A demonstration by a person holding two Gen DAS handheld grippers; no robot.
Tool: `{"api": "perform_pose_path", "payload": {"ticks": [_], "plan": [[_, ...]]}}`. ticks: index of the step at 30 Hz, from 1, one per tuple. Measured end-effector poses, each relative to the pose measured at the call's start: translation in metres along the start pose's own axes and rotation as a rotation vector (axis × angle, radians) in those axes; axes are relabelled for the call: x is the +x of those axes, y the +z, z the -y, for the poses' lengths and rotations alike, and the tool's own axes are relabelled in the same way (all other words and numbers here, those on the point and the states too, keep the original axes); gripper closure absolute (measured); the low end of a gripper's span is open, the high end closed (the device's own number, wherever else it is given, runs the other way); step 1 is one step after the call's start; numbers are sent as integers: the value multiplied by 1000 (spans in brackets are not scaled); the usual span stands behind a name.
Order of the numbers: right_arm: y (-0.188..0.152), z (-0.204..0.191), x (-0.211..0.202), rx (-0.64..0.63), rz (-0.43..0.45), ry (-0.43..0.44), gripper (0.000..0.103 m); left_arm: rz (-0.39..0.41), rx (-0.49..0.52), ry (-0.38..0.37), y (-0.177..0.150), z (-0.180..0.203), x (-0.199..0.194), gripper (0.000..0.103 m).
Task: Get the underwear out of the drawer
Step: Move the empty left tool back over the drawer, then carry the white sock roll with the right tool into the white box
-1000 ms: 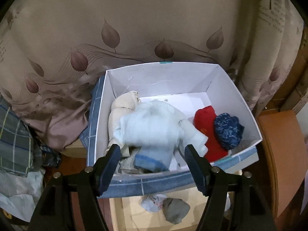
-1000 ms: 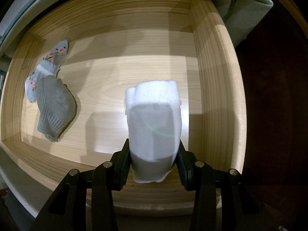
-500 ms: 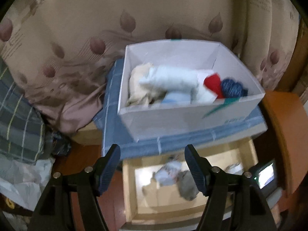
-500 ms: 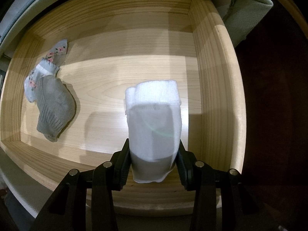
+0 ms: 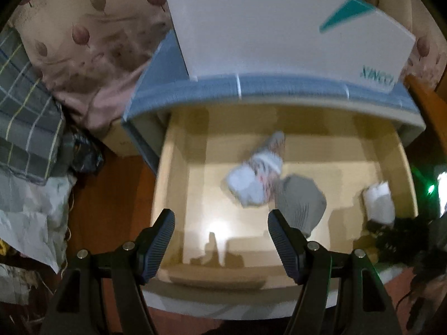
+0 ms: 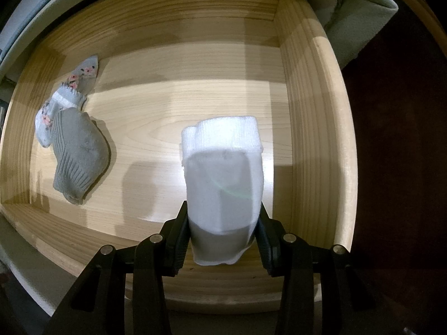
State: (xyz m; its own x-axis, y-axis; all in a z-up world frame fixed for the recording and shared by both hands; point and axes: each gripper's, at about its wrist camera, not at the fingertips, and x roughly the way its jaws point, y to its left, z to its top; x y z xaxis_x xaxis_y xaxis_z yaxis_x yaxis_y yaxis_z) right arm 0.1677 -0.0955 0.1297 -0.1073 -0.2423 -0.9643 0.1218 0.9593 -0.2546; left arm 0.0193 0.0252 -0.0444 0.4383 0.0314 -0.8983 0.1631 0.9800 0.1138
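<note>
Right gripper (image 6: 222, 240): narrow, both pads pressed on a folded white sock (image 6: 223, 178) at lower centre of the right wrist view; the hold looks the same as a second ago.
Left gripper (image 5: 220, 240): wide, nothing between its fingers; it sits at the bottom of the left wrist view, above the front part of the drawer floor.
What changed: a second ago the left wrist view looked into the white box (image 5: 279, 28) of clothes; now it looks down into the drawer (image 6: 313, 128), and the box's front wall fills the upper frame.
Meaning: the left claw seems to be coming in for another piece while the right one keeps its catch.
Remaining items: a grey sock (image 5: 301, 203) just above the left gripper's right finger, touching a floral sock (image 5: 259, 176) at centre frame; in the right wrist view both lie at the left side.
Surroundings: leaf-print curtain (image 5: 83, 28) upper left, plaid fabric (image 5: 25, 106) at the left edge.
Progress: drawer nearly emptied, judging by the bare wood.
</note>
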Motion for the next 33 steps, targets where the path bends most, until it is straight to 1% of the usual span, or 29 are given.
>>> {"api": "perform_pose_path", "payload": {"ticks": [2, 5, 8, 13, 17, 22, 29, 31, 33], "plan": [[0, 0, 1, -1, 0, 0, 64, -20, -1, 3, -8, 4, 9, 32], [0, 0, 1, -2, 2, 1, 64, -31, -8, 12, -16, 8, 16, 32], [0, 0, 0, -3, 3, 3, 64, -42, -17, 23, -21, 5, 22, 32], [-2, 1, -1, -2, 19, 9, 64, -10, -75, 20, -20, -6, 19, 32], [-5, 2, -2, -3, 37, 16, 65, -10, -114, 11, -22, -14, 19, 32], [-10, 3, -4, -6, 71, 18, 66, -30, -132, 9, -22, -19, 23, 32], [-12, 4, -9, 7, 108, 47, 66, -26, -161, 15, -25, -23, 21, 32], [-13, 7, -14, 22, 135, 89, 66, -18, -171, 16, -27, -24, 19, 32], [-14, 7, -22, 18, 178, 98, 66, -21, -173, 8, -28, -25, 20, 32]]}}
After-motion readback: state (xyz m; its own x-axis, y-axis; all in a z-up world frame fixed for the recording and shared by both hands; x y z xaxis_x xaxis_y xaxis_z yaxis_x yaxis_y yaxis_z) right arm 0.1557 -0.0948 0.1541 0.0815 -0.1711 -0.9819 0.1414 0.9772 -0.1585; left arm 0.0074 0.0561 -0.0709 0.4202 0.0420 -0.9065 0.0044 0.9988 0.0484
